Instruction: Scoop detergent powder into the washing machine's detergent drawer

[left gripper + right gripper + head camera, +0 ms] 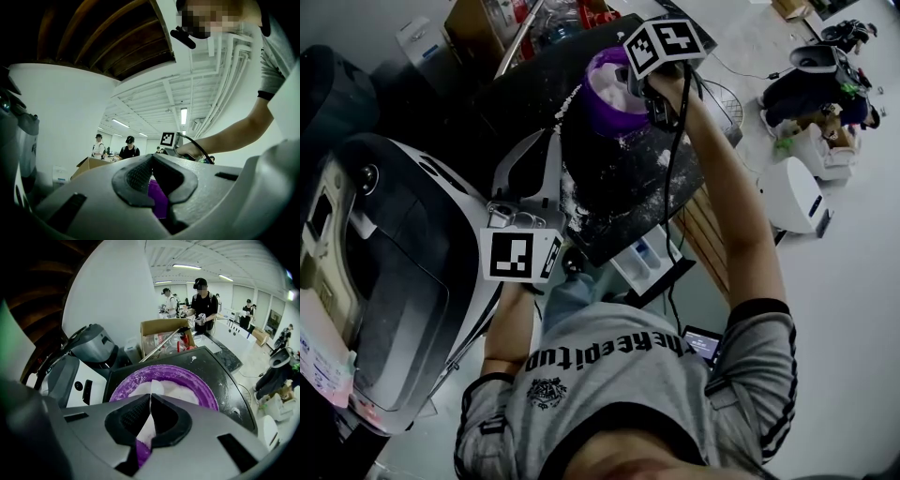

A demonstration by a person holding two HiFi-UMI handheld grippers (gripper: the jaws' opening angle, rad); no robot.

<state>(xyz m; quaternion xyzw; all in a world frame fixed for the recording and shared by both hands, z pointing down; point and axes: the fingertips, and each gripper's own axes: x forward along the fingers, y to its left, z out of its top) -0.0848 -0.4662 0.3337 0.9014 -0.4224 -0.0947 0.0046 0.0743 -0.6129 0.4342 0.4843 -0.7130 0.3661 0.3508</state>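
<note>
A purple bowl (605,108) of white detergent powder (176,392) stands on the black top of the washing machine (623,192). My right gripper (150,400) hangs over the bowl, shut on a white scoop (153,389) whose blade lies in the powder. My left gripper (151,162) reaches up from the front left. Its pads are together, with the bowl's purple wall (159,201) showing between the jaws. The white detergent drawer (649,260) stands pulled out at the machine's front, below the bowl.
Spilt powder (662,159) dots the machine's top. A grey and white appliance with a dark lid (394,281) stands close at the left. A cardboard box (164,331) sits behind the machine. Several people (202,303) stand at tables at the back. White units (797,192) sit on the floor at the right.
</note>
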